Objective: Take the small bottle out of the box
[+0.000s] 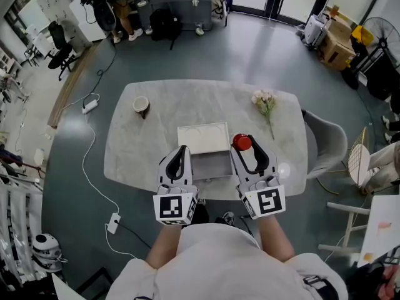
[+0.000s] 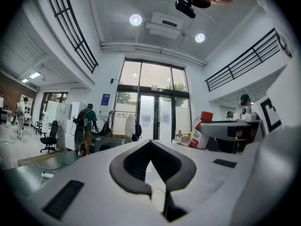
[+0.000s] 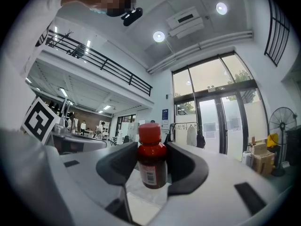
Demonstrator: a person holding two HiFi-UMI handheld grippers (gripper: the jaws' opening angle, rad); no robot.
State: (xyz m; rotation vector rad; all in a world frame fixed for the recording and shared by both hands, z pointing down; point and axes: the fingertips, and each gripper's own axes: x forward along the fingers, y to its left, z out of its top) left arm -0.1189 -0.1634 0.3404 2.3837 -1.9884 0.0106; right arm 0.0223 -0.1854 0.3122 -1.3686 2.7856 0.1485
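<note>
Bottle (image 3: 151,160): small, red, with a red cap, upright, clamped by its body between the right tongs (image 1: 247,146); the pads press both sides and the cap sticks up above the jaws. In the head view the cap sits just right of the box (image 1: 212,167), outside its walls. The box is open and on the table (image 1: 144,149), near the front edge, with its white lid (image 1: 203,137) lying flat directly behind it. Left tongs (image 1: 182,150) are closed with the jaw tips meeting and nothing between them, held level at the box's left side, so the box lies between the two tongs. Both point away from the person across the table. Further out on the table: cup (image 1: 141,105) at back left, flowers (image 1: 265,103) at back right, both well apart from the box. Chair (image 1: 328,144) is at the table's right end.
</note>
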